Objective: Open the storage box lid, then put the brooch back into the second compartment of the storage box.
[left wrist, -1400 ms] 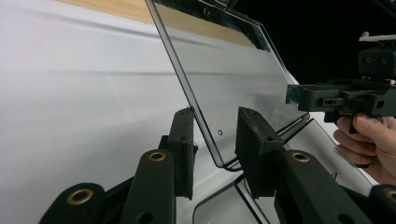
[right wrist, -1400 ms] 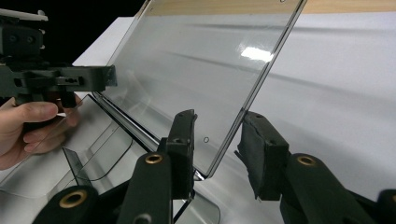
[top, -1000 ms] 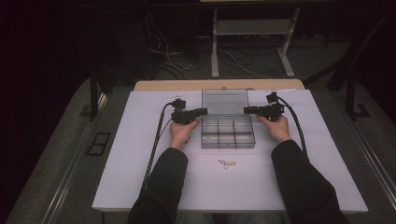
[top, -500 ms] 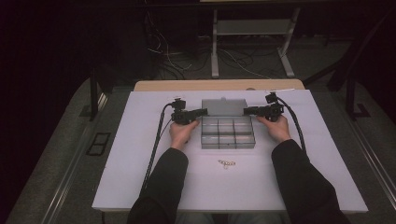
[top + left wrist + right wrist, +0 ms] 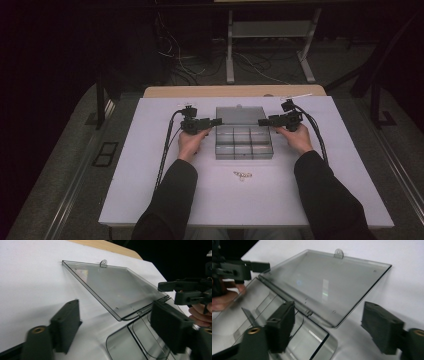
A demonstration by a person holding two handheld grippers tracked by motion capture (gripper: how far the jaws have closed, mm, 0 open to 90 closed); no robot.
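A clear plastic box point(image 5: 244, 142) with small compartments sits just past the middle of the white surface point(image 5: 150, 185), toward twelve o'clock from the person. Its clear lid point(image 5: 239, 116) is swung fully open and lies flat on the surface on the far side of the box, with the small hanging tab point(image 5: 103, 263) at its far edge.

The left gripper point(image 5: 214, 121) sits at nine o'clock of the box, level with the hinge, and points at the lid's left end. Its jaws have just been opening and now stand wide, with nothing pressed between them. In the left gripper view the lid's near corner lies between the two jaws but touches neither.

The right gripper point(image 5: 262, 121) sits at three o'clock of the box, mirroring the other. Its jaws have also just been opening and stand wide apart, clear of the lid's corner.

A small pale chain-like thing point(image 5: 241, 175) lies on the surface at six o'clock of the box, well apart from both hands.
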